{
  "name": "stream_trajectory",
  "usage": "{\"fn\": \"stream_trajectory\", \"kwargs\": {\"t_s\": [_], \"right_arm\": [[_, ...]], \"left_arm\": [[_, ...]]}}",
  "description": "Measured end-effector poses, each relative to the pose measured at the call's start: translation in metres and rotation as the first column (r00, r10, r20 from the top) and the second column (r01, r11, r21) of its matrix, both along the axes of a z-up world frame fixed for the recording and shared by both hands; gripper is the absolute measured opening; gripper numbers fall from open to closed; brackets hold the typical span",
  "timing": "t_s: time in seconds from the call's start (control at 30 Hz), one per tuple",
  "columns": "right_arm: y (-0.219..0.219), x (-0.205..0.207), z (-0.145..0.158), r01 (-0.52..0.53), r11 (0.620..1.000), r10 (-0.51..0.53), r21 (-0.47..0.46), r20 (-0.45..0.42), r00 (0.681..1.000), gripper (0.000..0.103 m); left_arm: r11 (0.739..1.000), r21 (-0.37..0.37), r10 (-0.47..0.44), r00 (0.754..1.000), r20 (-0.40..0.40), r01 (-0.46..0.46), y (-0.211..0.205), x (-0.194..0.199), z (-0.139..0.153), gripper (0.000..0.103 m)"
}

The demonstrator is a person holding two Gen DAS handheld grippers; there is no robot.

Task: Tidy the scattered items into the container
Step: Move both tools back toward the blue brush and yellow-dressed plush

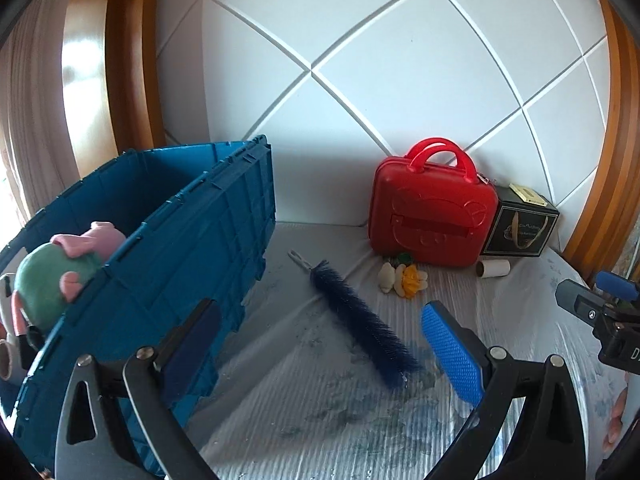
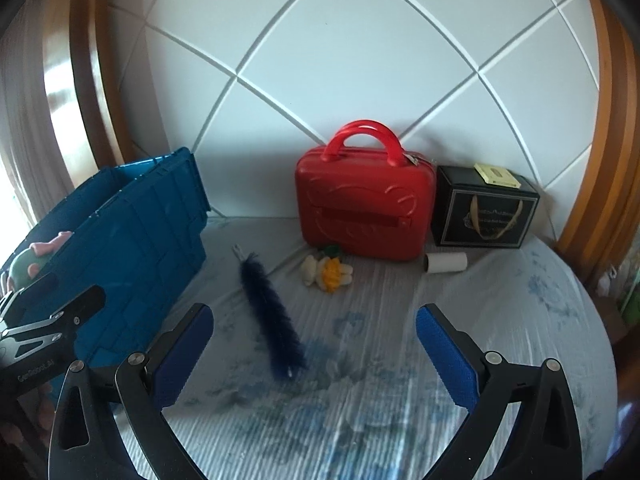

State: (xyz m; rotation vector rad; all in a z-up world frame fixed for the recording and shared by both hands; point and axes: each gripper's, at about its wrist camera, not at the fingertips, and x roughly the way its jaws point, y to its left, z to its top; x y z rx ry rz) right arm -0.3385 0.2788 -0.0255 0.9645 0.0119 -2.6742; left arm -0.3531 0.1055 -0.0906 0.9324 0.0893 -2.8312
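A blue plastic crate (image 1: 192,248) (image 2: 132,232) stands on the bed at the left, with a green and pink plush toy (image 1: 60,272) inside. A dark blue bottle brush (image 1: 360,320) (image 2: 272,312) lies on the sheet in front of both grippers. Further back lie a small yellow and cream plush flower (image 1: 404,278) (image 2: 328,272) and a cardboard roll (image 1: 493,268) (image 2: 446,262). My left gripper (image 1: 320,344) is open and empty, the brush's tip just ahead between its fingers. My right gripper (image 2: 314,340) is open and empty too, right of the brush.
A red hard case (image 1: 432,216) (image 2: 364,204) and a black gift box (image 1: 520,224) (image 2: 486,210) lean on the padded white headboard (image 2: 320,60). The bed has a pale blue patterned sheet (image 2: 360,400). Wooden frame posts (image 1: 120,60) rise at both sides.
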Motion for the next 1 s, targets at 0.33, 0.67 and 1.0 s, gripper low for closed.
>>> {"fn": "stream_trajectory", "kwargs": {"t_s": [0.33,0.67,1.0], "right_arm": [[-0.005,-0.116,-0.074,-0.002,1.0,-0.001,0.023,0.116,0.993,0.103],[-0.032,-0.232,-0.204,-0.032,0.999,0.022,0.034,0.255,0.967,0.103],[-0.068,-0.292,-0.267,-0.125,0.987,0.097,0.101,0.248,0.964,0.103]], "left_arm": [[0.999,0.018,0.04,0.984,0.175,-0.044,-0.006,-0.134,-0.088,0.102],[0.991,0.083,0.077,0.944,0.32,-0.108,-0.026,-0.25,-0.217,0.102],[0.98,0.098,0.119,0.912,0.392,-0.17,-0.036,-0.304,-0.288,0.101]]}}
